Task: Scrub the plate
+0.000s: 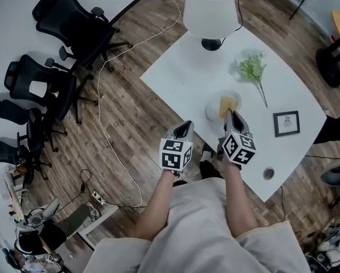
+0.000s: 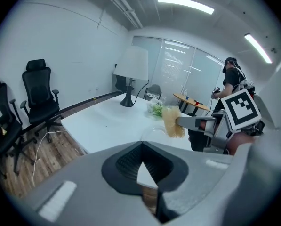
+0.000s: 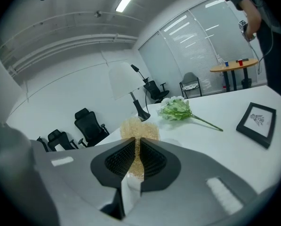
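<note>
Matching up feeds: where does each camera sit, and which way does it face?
Head view: on the person's head, looking steeply down at the table; forearms, left gripper and right gripper show.
Left gripper view: on the left gripper, facing across the table to the lamp; its shut jaws and the right gripper show.
Right gripper view: on the right gripper, facing lamp and flowers; its jaws clamp the scrubber.
Shared: all three show lamp and scrubber.

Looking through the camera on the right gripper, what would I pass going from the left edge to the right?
First the black office chairs → yellow mesh scrubber → bunch of green and white flowers → black picture frame. The white lamp overlaps the scrubber, so it is left out.
</note>
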`<state>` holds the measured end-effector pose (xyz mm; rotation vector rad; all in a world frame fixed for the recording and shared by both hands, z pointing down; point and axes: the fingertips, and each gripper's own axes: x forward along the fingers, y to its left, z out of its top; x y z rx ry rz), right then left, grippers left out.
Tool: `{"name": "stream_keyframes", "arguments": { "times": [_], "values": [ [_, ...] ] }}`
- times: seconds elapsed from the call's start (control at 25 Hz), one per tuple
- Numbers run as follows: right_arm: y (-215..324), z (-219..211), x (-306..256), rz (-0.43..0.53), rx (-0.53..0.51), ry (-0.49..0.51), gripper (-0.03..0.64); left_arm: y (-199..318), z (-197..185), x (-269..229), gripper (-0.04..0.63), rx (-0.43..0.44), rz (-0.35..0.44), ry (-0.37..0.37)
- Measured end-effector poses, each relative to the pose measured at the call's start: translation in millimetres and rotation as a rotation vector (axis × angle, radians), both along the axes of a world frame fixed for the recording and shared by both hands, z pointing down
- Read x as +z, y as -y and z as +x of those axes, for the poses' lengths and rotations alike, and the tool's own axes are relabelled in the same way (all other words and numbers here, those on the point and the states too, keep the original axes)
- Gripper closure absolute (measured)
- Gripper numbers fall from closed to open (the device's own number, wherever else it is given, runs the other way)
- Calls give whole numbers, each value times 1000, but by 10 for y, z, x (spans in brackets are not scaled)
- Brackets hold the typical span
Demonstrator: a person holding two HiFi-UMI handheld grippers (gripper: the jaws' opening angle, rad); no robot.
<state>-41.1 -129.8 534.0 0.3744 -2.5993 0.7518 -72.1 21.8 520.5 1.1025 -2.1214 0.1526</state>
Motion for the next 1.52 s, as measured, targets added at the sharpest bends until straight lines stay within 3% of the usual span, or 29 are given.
{"name": "stream_keyframes", "arguments": {
  "times": [0.64, 1.04, 1.2, 1.52],
  "values": [
    [287, -92, 48, 45, 66, -73, 563, 410, -373, 27, 595, 64, 40, -41],
    [552, -110, 123, 58, 295, -148, 563, 955, -726, 210, 595, 384, 14, -51],
    [540, 17, 265, 40, 359, -241, 562, 1137, -775, 318, 595, 537, -4, -87],
    [481, 106, 427, -8, 468, -349, 561, 1346, -809, 450, 595, 745, -13, -154]
  ]
}}
